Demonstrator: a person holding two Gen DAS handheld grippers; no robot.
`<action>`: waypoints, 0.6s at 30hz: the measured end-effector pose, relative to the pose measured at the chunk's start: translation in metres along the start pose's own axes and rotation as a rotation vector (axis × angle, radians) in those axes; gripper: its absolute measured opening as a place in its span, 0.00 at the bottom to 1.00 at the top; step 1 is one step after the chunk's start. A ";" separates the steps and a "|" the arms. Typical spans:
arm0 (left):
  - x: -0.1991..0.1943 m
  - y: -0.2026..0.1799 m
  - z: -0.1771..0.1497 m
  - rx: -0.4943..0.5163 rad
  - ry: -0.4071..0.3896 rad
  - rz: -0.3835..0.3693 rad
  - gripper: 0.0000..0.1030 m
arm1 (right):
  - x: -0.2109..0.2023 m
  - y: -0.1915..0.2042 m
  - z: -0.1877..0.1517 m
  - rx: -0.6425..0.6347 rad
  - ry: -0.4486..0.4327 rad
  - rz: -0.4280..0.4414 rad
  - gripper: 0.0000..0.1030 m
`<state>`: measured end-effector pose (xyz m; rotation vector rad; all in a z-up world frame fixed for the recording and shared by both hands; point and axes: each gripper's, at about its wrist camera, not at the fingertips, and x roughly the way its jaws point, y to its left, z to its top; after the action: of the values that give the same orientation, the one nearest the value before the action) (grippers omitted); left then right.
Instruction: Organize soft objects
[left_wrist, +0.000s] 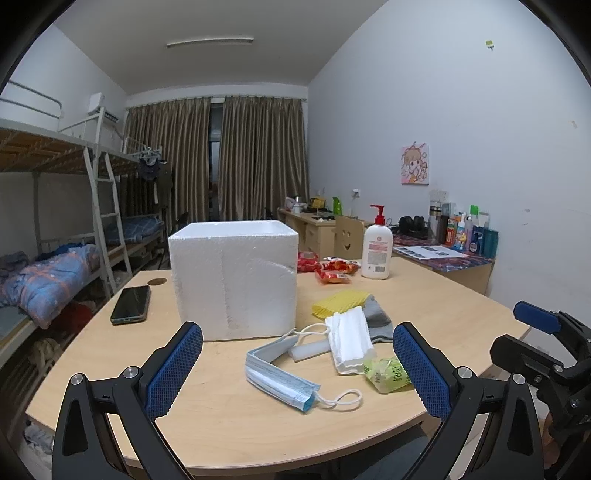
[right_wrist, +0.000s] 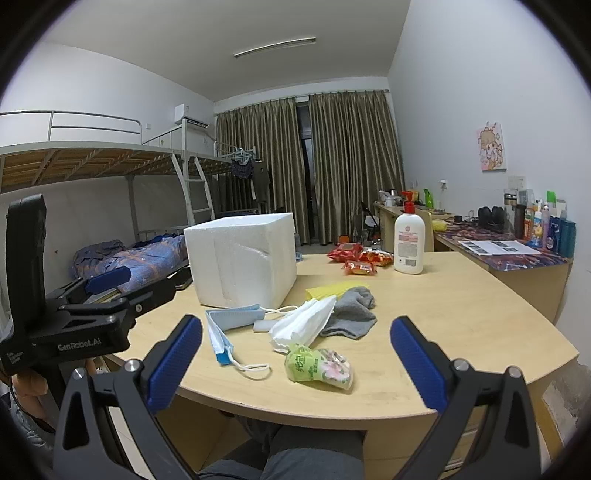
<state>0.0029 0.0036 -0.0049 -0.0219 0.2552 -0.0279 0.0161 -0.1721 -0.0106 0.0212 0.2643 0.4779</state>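
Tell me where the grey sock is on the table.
The grey sock lies right of the white foam box in both views, partly under the white mask and just in front of the yellow cloth.

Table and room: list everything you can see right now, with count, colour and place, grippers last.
foam box: 1, white, table centre-left
phone: 1, black, left of box
blue mask: 1, blue, near edge
white mask: 1, white, right of blue mask
foam stick: 1, white, between the masks
tissue pack: 1, green, near edge
sock: 1, grey, behind white mask
yellow cloth: 1, yellow, behind sock
snack packs: several, red, far side
lotion bottle: 1, white with red pump, far right
table: 1, light wood
bunk beds: left wall
curtains: brown, back
left hand-held gripper: open
right hand-held gripper: open
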 end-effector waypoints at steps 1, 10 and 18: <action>0.001 0.000 0.000 0.000 0.002 0.004 1.00 | 0.000 0.000 0.000 0.000 0.001 -0.002 1.00; 0.006 0.004 -0.001 -0.009 0.017 -0.004 1.00 | 0.004 -0.001 0.000 0.005 0.005 0.008 1.00; 0.017 0.011 -0.002 -0.025 0.043 -0.025 1.00 | 0.015 -0.006 0.001 0.025 0.013 0.028 1.00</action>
<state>0.0196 0.0144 -0.0114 -0.0494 0.2983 -0.0499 0.0322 -0.1708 -0.0135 0.0460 0.2830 0.5027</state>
